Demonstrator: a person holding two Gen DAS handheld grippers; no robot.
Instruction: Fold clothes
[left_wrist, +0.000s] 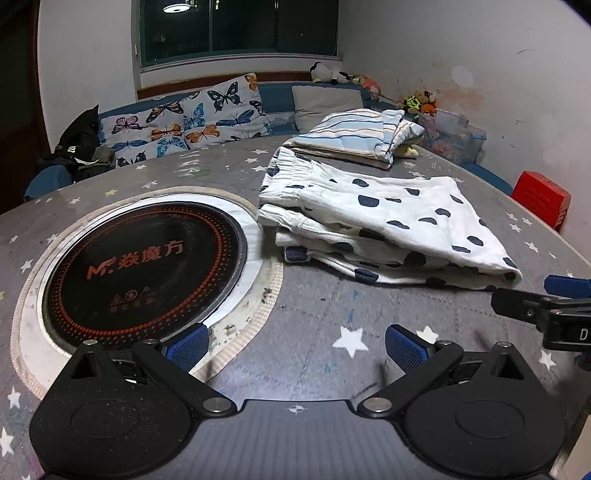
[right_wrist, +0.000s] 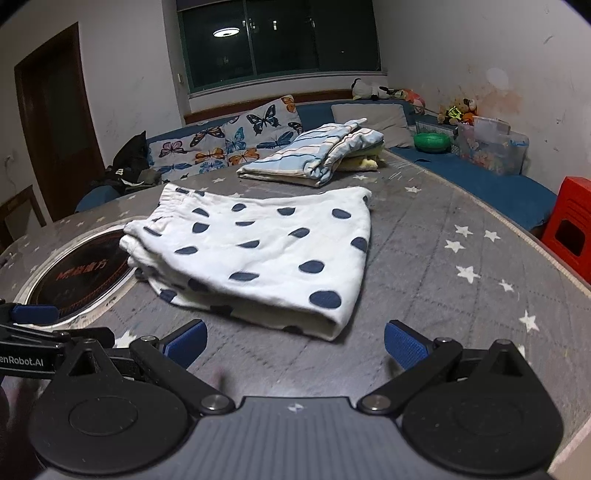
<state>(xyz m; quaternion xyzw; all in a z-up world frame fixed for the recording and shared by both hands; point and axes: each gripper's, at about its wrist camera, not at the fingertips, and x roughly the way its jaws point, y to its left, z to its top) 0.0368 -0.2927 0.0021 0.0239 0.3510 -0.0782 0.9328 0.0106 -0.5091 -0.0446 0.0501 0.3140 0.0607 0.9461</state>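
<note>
Fingers (right_wrist: 402, 347) of both grippers are spread and empty; the folded dotted garment (right_wrist: 266, 254) lies on the worktop (right_wrist: 443, 258) directly ahead of the right gripper (right_wrist: 293, 345), right-forward of the left gripper (left_wrist: 295, 347).

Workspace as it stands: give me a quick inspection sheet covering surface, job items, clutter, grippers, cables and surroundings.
Surface: grey star-print table cover, stained, with a round built-in cooktop at its left.
Job's things: white dotted garment lies folded by the cooktop; striped garment lies folded behind it, on top of a yellow item.
Clutter: nothing else seen on the table.
Grippers: left gripper and right gripper both open and empty, low over the near edge.
Cables: nothing seen.
Surroundings: blue bench with butterfly cushion, plush toys, clear storage box, green bowl, red stool, dark window.
</note>
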